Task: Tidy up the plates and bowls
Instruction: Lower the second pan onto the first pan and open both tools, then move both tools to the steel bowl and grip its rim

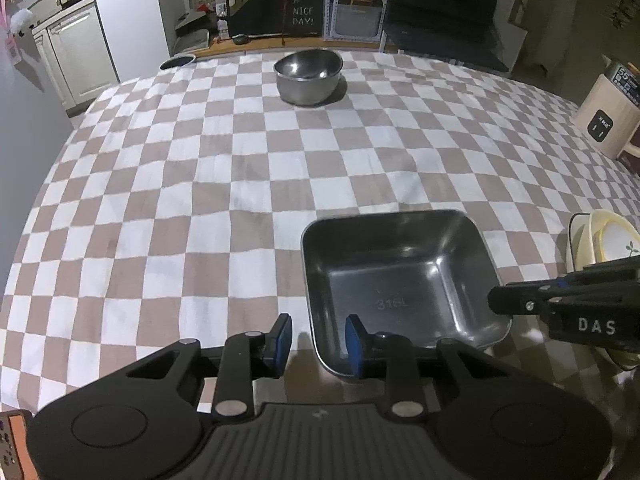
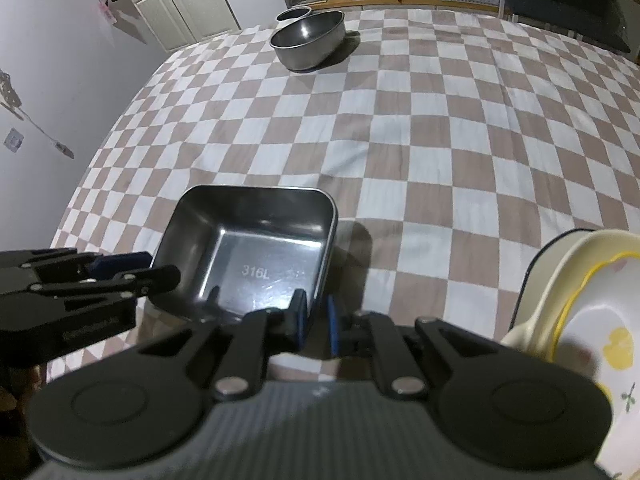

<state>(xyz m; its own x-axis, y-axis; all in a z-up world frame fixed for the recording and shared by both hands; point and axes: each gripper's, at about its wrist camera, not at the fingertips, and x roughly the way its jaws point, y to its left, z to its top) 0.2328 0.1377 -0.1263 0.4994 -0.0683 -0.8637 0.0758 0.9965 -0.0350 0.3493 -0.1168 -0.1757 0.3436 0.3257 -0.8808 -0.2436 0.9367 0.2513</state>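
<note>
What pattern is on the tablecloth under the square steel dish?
A brown-and-white checkerboard on the tablecloth; the left wrist view shows it best, around the square steel dish.

A brown-and-white checked cloth [image 1: 240,184] covers the table. Beyond its far edge a black sign [image 1: 303,6] reads "HAVE A NICE DAY!", just beside a blue-framed box [image 1: 357,4] lettered "POIZON". White cabinets [image 1: 76,52] stand at the far left by a pale wall; a cream appliance [image 1: 608,116] sits off the right edge
</note>
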